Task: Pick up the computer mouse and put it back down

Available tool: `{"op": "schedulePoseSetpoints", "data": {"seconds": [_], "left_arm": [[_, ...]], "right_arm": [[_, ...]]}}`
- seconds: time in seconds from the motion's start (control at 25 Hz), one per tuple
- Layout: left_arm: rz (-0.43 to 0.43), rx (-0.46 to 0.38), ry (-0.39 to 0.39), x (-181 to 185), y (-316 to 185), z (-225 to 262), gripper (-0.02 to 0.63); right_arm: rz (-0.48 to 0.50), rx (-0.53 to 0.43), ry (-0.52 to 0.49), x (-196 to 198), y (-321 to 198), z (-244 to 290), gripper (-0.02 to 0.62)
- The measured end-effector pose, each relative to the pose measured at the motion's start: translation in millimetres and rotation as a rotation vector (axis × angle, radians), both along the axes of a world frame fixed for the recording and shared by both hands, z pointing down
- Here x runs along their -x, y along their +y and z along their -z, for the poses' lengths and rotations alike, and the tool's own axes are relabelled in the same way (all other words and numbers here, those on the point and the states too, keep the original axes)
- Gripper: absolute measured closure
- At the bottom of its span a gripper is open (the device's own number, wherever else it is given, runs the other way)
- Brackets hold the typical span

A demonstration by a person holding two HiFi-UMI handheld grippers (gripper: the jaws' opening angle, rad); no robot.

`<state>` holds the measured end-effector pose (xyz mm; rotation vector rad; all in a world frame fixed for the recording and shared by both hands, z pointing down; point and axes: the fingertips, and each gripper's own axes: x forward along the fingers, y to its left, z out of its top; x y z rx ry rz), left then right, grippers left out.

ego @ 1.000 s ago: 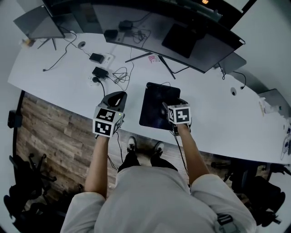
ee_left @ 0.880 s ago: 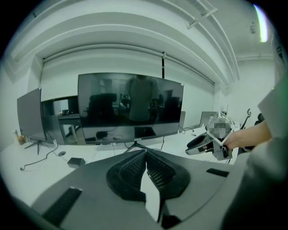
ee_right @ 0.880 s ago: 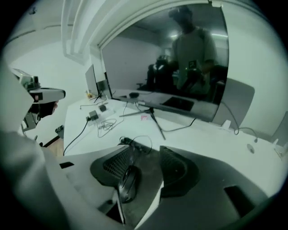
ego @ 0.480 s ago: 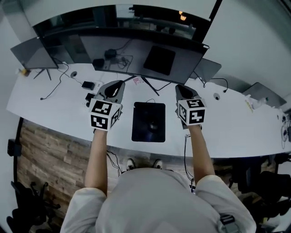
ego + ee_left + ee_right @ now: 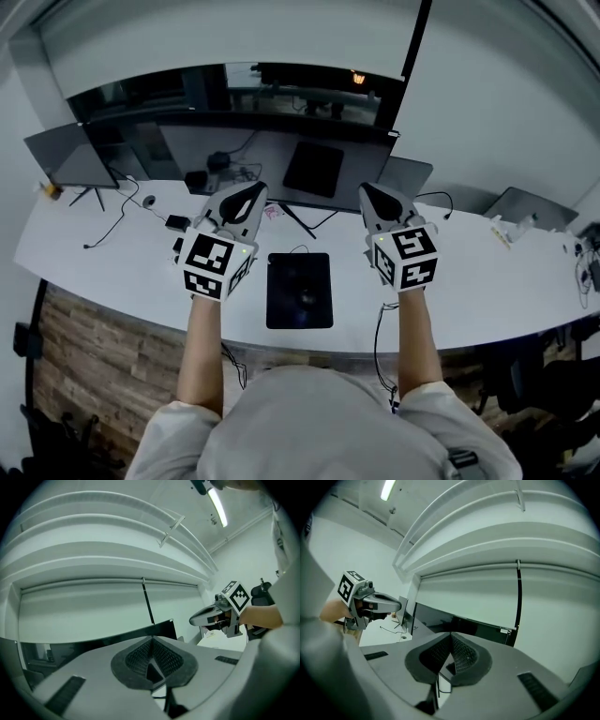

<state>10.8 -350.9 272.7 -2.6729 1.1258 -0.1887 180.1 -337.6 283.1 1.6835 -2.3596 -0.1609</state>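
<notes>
The dark computer mouse lies on a black mouse pad on the white desk, with no gripper touching it. Both grippers hang well above the desk and point level toward the monitor. My left gripper is left of the pad, my right gripper right of it. In the left gripper view the left gripper has its pads meeting with nothing between them. The right gripper is likewise shut and empty. Each camera also sees the other gripper from the side: the right gripper and the left gripper.
A wide curved monitor stands behind the pad. A laptop on a stand is at the far left, another laptop at the right. Chargers and cables lie left of the pad. Wood floor shows below the desk edge.
Both grippers have risen from desk level to high above it. The right gripper left the mouse pad's right edge and its jaws shut. The mouse stays on the pad.
</notes>
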Motion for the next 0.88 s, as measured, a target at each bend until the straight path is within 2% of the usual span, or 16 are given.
{"op": "schedulePoseSetpoints", "data": {"seconds": [0.2,0.44,0.72,0.88], "left_arm": [[-0.018,-0.049,0.017,-7.4,9.9,22.3,0.588],[-0.011,-0.060,0.028,-5.0,17.2,40.4,0.588],[-0.026,-0.087,0.025,-8.4,22.6,44.2,0.588],[-0.035,-0.076,0.027,-7.3,23.7,39.1,0.588]], "right_arm": [[0.020,-0.039,0.020,5.2,10.4,24.3,0.581],[0.043,-0.060,0.038,12.5,23.1,43.8,0.583],[0.047,-0.051,0.029,11.4,22.8,40.8,0.583],[0.050,-0.031,0.027,13.3,21.8,34.3,0.583]]}}
